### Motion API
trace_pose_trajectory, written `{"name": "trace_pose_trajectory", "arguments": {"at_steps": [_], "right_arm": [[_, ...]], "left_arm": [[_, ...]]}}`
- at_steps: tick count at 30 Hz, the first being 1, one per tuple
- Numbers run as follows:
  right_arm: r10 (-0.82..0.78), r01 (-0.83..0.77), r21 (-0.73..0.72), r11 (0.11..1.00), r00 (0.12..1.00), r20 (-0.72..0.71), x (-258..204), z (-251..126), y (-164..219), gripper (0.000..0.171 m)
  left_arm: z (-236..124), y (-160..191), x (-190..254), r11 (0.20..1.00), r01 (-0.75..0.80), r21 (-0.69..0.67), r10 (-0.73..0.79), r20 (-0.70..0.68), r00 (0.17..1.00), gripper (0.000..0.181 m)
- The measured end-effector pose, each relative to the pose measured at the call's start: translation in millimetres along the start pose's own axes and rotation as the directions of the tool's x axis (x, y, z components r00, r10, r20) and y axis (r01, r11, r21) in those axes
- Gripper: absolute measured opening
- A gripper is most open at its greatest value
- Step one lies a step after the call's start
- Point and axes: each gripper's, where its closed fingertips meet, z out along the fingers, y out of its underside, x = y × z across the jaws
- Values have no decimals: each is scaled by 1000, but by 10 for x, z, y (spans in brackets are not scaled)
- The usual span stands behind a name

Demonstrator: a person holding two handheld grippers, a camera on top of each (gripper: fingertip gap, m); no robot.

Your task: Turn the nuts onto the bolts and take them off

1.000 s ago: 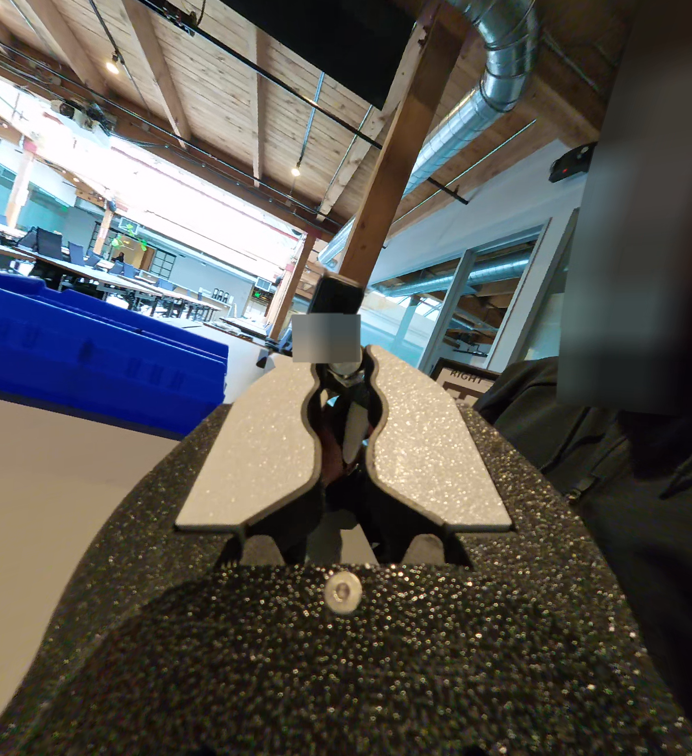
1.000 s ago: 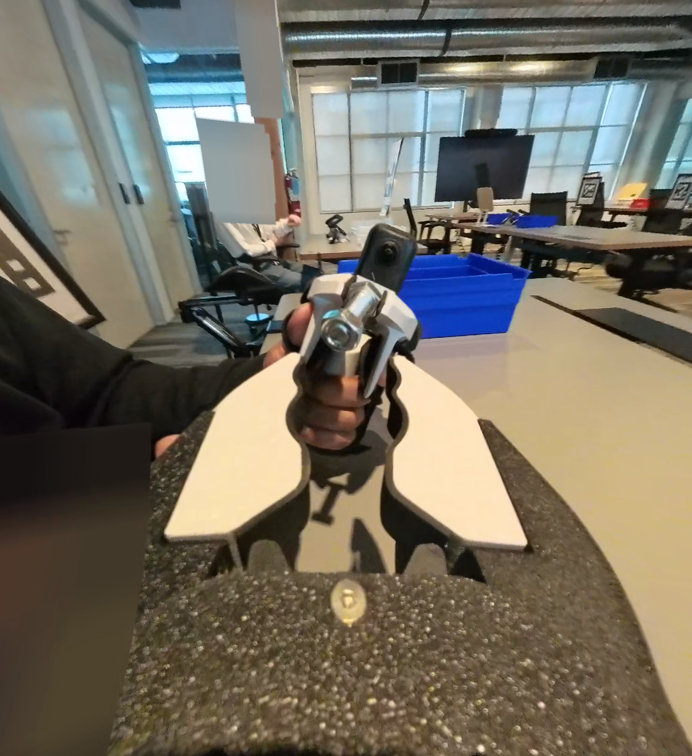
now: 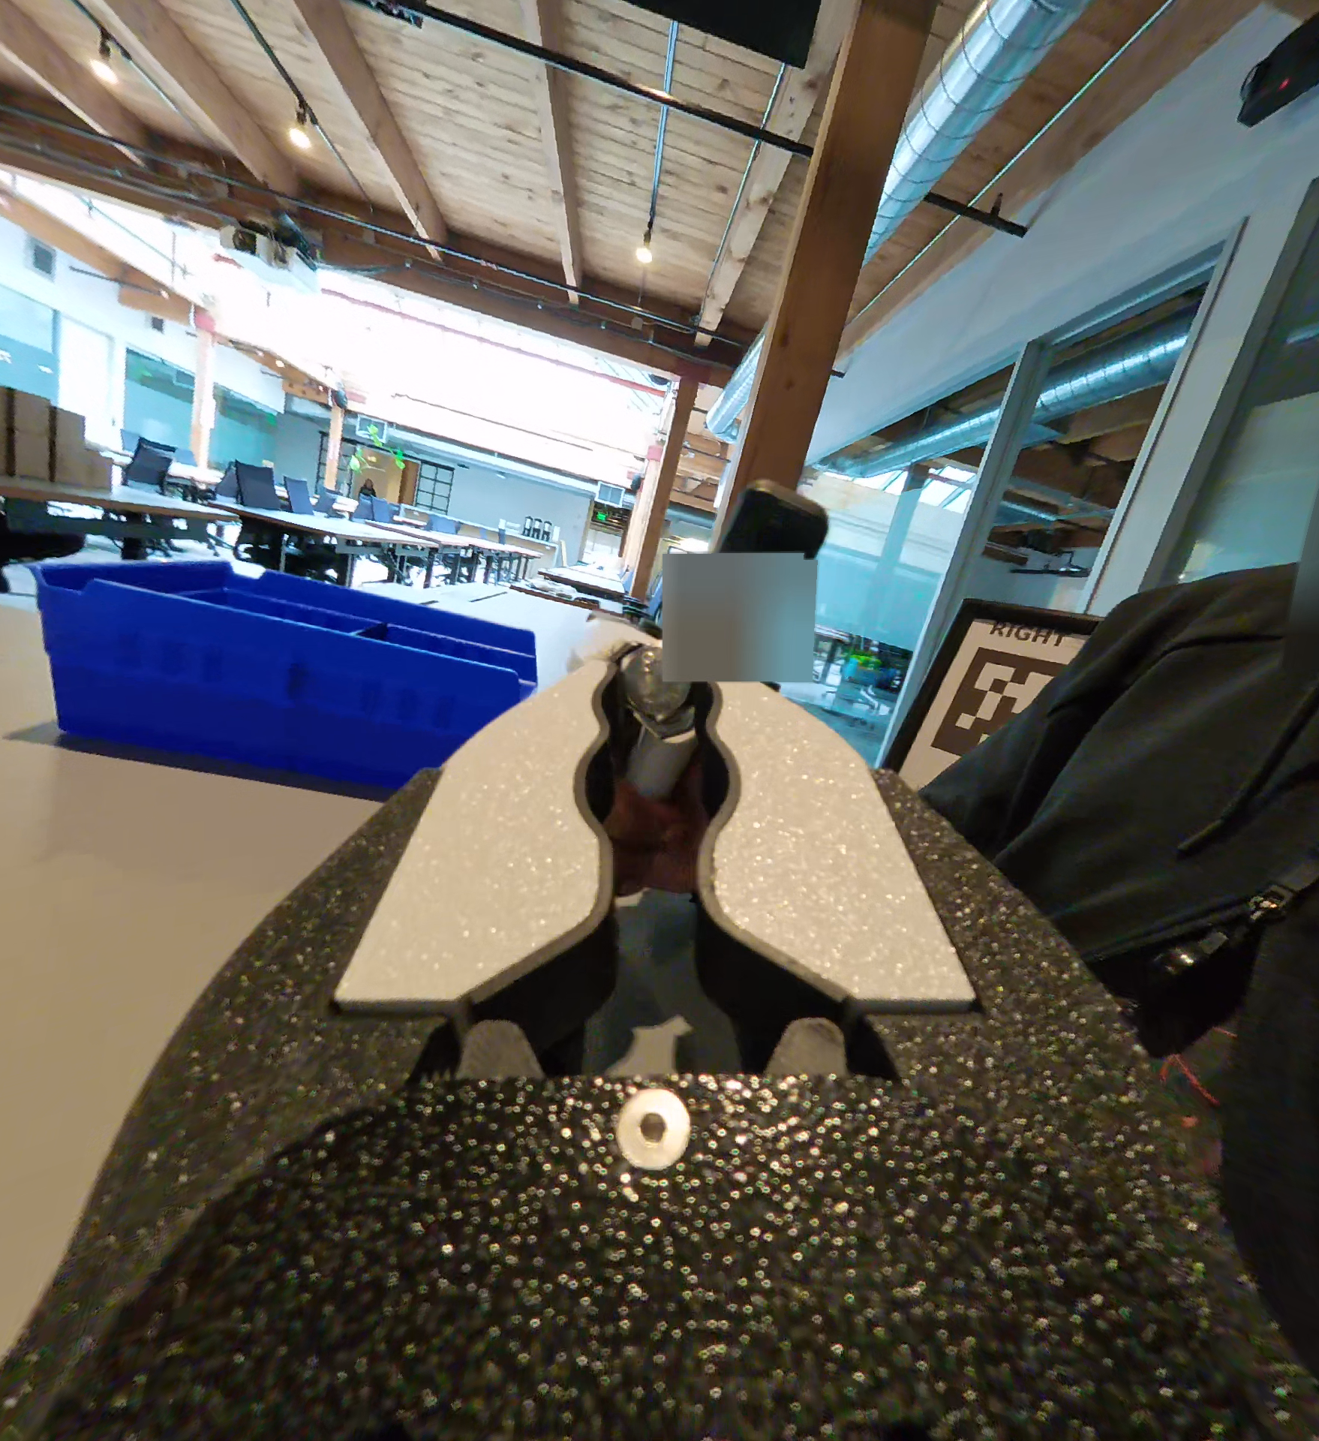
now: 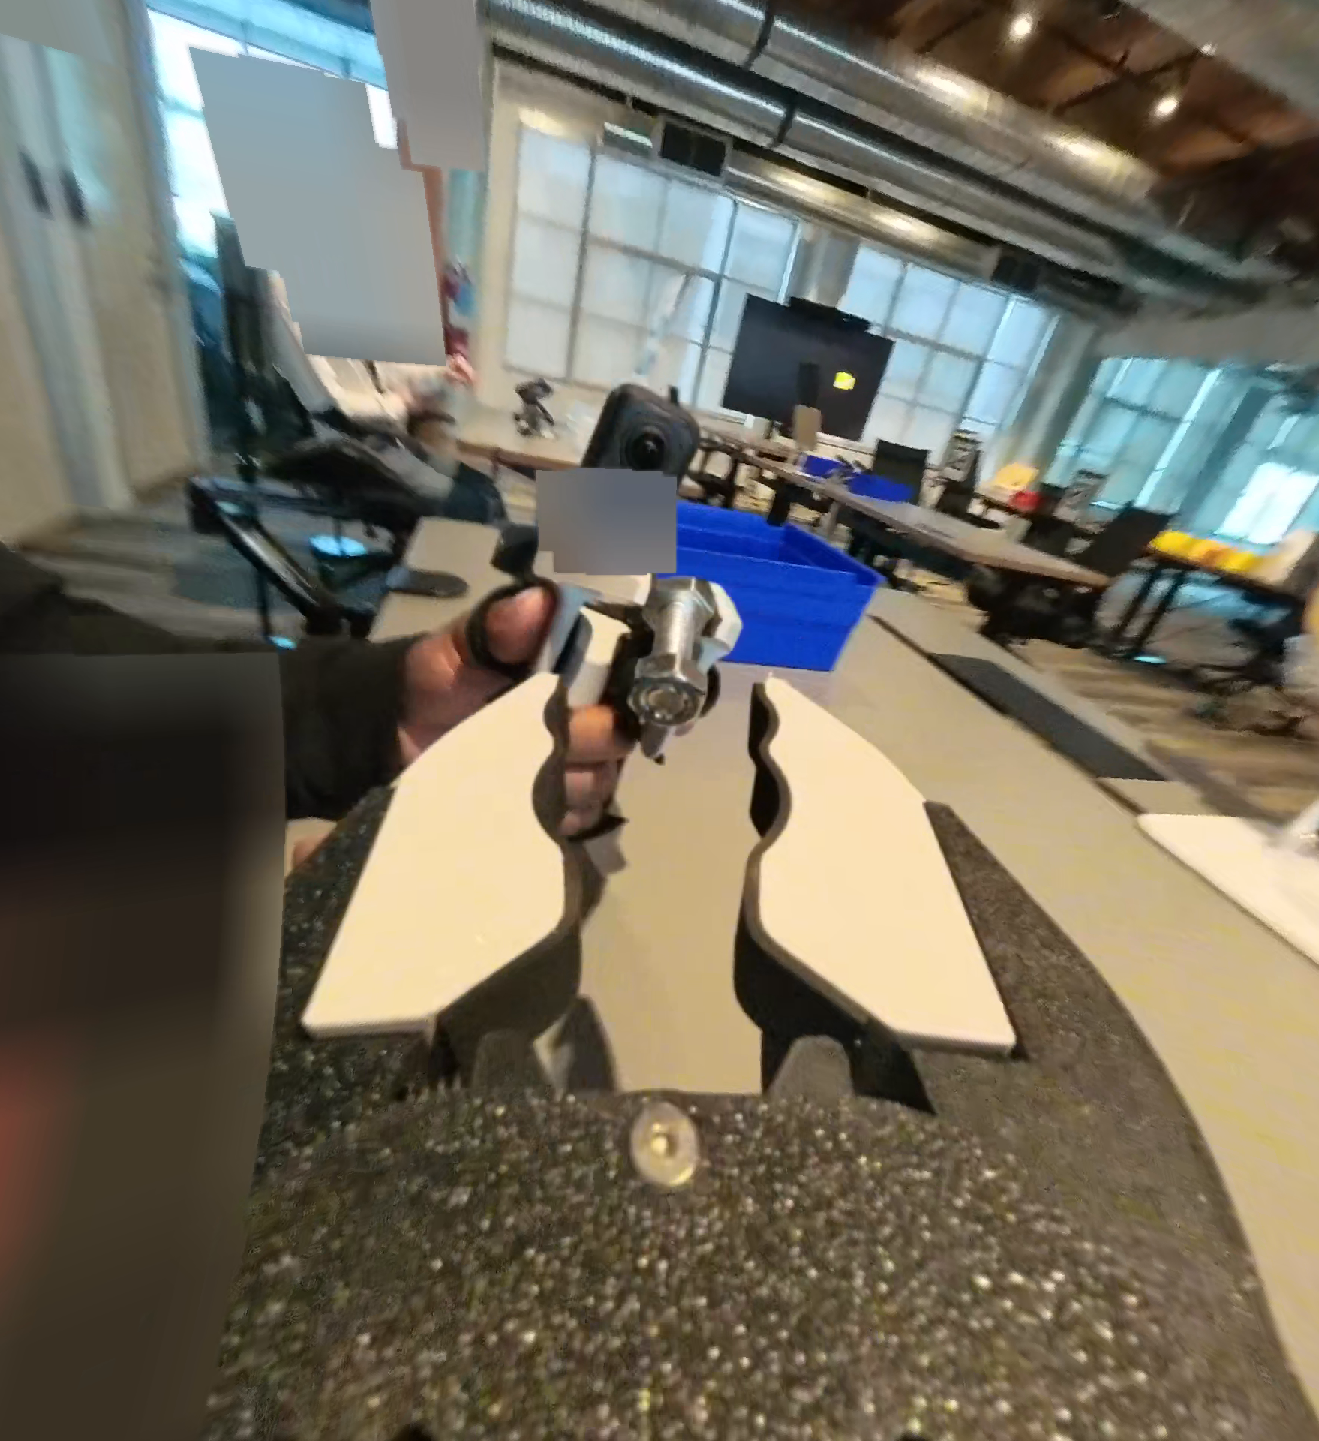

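Observation:
My left gripper (image 3: 652,686) is shut on a silver bolt (image 3: 660,748) whose shaft runs back between the fingers. In the right wrist view a hand holds the left gripper (image 4: 652,635) up over the table, with the bolt (image 4: 684,624) pointing at the camera. A hex nut (image 4: 668,690) sits on the bolt's near end. My right gripper (image 4: 660,694) is open. Its fingertips stand on either side of the nut with a gap on both sides. That view is motion-blurred.
A blue bin (image 3: 290,663) (image 4: 781,616) stands on the grey table (image 3: 134,897) behind the grippers. A framed marker board (image 3: 991,694) and a person's dark jacket (image 3: 1186,780) are at the right. A dark mat (image 4: 1030,717) and a white sheet (image 4: 1264,881) lie farther right. My two grippers' fingertips are within a few centimetres of each other.
My right gripper has opened wider and rolled, so its view is tilted and blurred. The left gripper has swung left and down, still shut on the bolt.

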Motion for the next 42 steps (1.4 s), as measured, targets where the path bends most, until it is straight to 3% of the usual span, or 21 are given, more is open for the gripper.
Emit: {"name": "trace_pose_trajectory", "arguments": {"at_steps": [6, 10, 12, 15, 18, 21, 24, 27, 32, 37, 42], "right_arm": [[176, -180, 47, 983, 981, 76, 7, -14, -41, 37], [212, -216, 35, 976, 973, 96, -5, 8, -17, 30], [185, -188, 26, 982, 978, 97, -26, 8, -11, 18], [71, -71, 0, 997, 997, 40, -15, 8, 11, 18], [-160, 156, -67, 985, 985, -62, 16, -1, 49, 18], [-446, 423, -167, 891, 884, -141, 33, -25, 84, 18], [-549, 516, -204, 832, 817, -177, 31, -23, 83, 18], [-420, 404, -130, 905, 897, -139, -23, 9, 54, 36], [-79, 78, -59, 995, 997, -16, -37, 49, 80, 44], [171, -172, 7, 985, 984, 58, 18, 21, 29, 40], [365, -384, 65, 921, 909, 201, -4, -31, -69, 38]], "left_arm": [[5, -26, 30, 999, -46, 7, 46, 4, 999, 17], [24, 1, 37, 998, -61, -13, 61, 6, 998, 17], [34, 17, 42, 997, -71, -25, 72, 8, 997, 17], [31, 29, 24, 998, -50, -30, 50, 8, 999, 17], [23, 63, -7, 999, 36, -28, -37, -12, 999, 17], [20, 113, -33, 987, 157, -30, -158, -50, 986, 17], [17, 107, -32, 987, 162, -25, -163, -55, 985, 17], [18, 73, -8, 995, 94, -20, -95, -40, 995, 16], [19, 50, -21, 999, 28, -22, -28, 0, 1000, 17], [12, -4, 15, 1000, -27, -3, 27, 2, 1000, 17], [25, -18, 57, 995, -103, -11, 103, 13, 995, 16]]}}
